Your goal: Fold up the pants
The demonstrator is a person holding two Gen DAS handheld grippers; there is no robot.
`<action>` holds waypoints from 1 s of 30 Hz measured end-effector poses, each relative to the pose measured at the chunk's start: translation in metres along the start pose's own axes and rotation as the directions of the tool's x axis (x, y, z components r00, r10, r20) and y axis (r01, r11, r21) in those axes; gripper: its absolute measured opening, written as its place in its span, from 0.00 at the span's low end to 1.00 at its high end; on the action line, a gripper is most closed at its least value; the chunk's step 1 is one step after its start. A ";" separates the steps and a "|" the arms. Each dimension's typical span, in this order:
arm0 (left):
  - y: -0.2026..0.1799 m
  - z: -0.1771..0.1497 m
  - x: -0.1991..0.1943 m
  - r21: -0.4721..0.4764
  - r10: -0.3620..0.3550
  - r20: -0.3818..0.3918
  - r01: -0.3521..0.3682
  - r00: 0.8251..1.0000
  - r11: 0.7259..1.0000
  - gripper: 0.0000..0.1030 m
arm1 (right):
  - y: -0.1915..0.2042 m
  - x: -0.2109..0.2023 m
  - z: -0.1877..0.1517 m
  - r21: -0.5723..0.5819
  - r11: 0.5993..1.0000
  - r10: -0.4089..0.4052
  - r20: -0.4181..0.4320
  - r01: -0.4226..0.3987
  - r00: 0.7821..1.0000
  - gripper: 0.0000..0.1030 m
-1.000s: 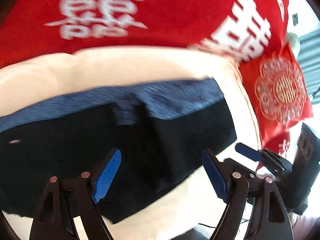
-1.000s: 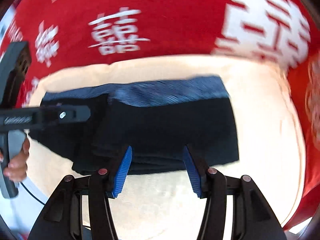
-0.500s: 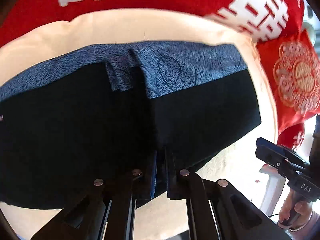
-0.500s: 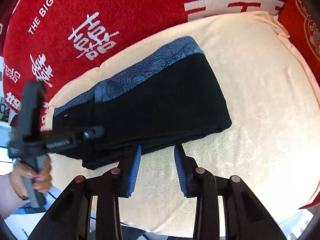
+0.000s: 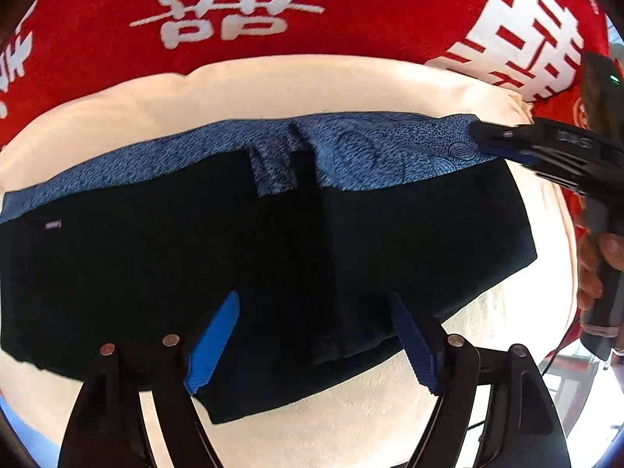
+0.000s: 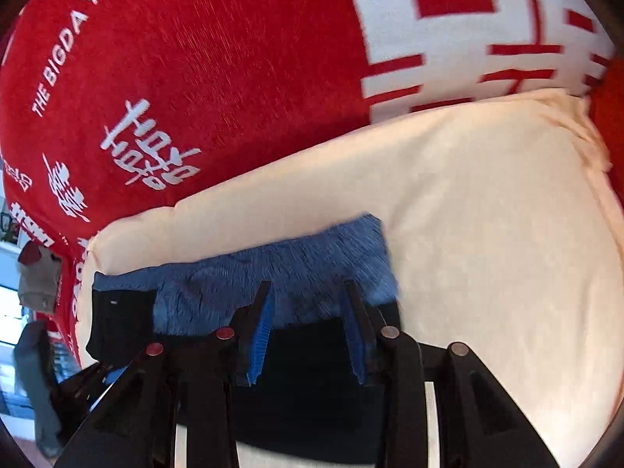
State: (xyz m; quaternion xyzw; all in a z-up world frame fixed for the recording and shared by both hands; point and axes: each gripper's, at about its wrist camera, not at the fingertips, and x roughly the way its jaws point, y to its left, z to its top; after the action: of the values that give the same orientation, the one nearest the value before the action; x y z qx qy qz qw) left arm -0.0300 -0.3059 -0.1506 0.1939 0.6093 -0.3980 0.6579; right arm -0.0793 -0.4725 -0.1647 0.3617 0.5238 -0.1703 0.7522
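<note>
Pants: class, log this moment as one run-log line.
pants: folded, on cream pad | left tongs: just reopened, over near edge | right tongs: part-open, over blue band

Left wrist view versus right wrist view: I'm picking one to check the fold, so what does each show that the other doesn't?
Only the left wrist view shows the folded pants nearly whole, the left gripper open above their near edge, having just reopened, and a hand holding the right gripper's handle.

Only the right wrist view shows the right gripper from behind, part open over the blue waistband, and "THE BIG DAY" lettering.

Both show the cream towel on the red blanket.
</note>
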 end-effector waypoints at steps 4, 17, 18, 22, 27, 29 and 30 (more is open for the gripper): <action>0.004 -0.004 0.003 -0.047 0.035 -0.009 -0.035 0.999 0.998 0.78 | 0.032 0.020 -0.017 -0.088 0.996 0.018 -0.055 -0.023 0.998 0.37; 0.058 -0.042 -0.025 -0.273 0.201 0.002 -0.193 0.980 0.942 0.78 | 0.110 0.033 -0.100 -0.257 0.952 0.107 -0.235 -0.168 0.966 0.37; 0.065 -0.047 -0.026 -0.291 0.206 -0.004 -0.198 0.979 0.936 0.78 | 0.113 0.034 -0.099 -0.270 0.948 0.104 -0.240 -0.169 0.965 0.37; 0.078 -0.061 -0.022 -0.329 0.213 -0.031 -0.211 0.977 0.920 0.78 | 0.115 0.038 -0.093 -0.288 0.940 0.102 -0.277 -0.184 0.955 0.37; 0.089 -0.066 -0.016 -0.308 0.186 -0.042 -0.190 0.982 0.932 0.78 | 0.122 0.034 -0.096 -0.296 0.946 0.052 -0.254 -0.129 0.966 0.38; 0.095 -0.068 -0.016 -0.297 0.181 -0.048 -0.187 0.982 0.937 0.78 | 0.130 0.032 -0.101 -0.281 0.953 0.042 -0.240 -0.111 0.970 0.39; 0.100 -0.068 -0.016 -0.291 0.176 -0.051 -0.183 0.983 0.939 0.78 | 0.134 0.032 -0.103 -0.277 0.954 0.045 -0.240 -0.112 0.970 0.39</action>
State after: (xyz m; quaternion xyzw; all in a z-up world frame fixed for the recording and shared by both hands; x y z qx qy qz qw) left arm 0.0028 -0.1898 -0.1711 0.1535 0.6495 -0.2389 0.7053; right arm -0.0501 -0.3031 -0.1641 0.2862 0.6120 -0.0187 0.7370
